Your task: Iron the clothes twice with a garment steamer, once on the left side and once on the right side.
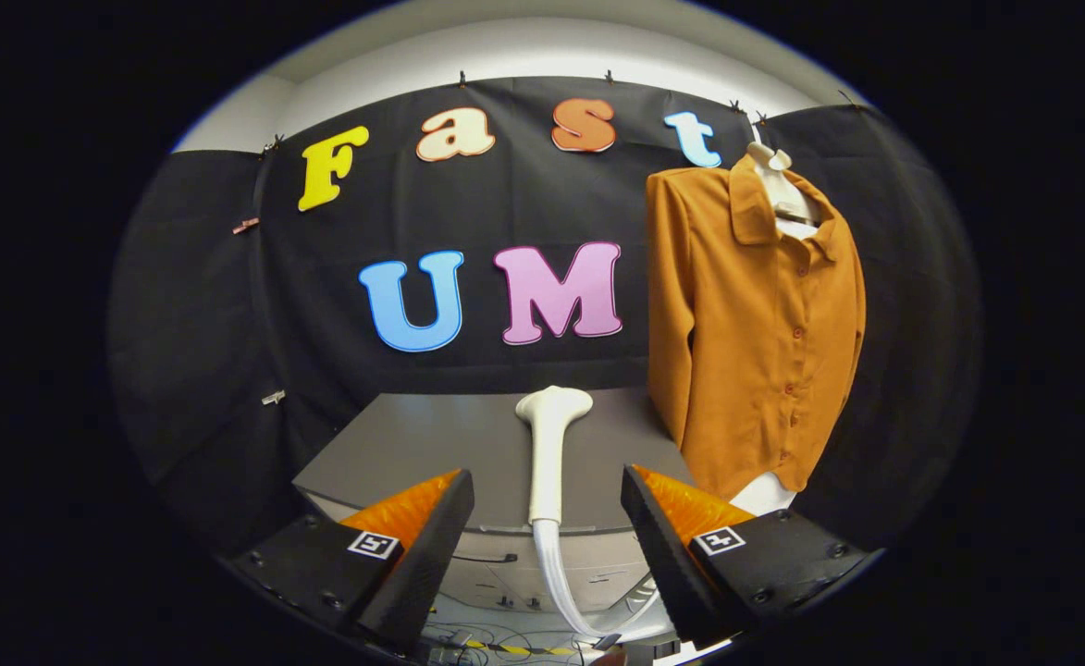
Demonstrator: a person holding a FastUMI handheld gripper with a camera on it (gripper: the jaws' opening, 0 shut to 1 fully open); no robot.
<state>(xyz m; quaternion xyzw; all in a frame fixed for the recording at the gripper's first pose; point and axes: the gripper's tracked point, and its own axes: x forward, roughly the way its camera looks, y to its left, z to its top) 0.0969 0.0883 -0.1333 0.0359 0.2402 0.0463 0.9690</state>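
steamer head (549, 444) is lying on the bench (413, 444), looking light and rigid; its straight handle is offering the grip. tool (547, 513) is hovering spread, holding nothing, shirt (745, 333) hanging beyond.

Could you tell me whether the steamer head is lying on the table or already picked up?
Lying on the table: the steamer head rests flat, untouched, ahead of the open gripper.

The gripper (547, 513) hovers, fingers spread wide, empty.
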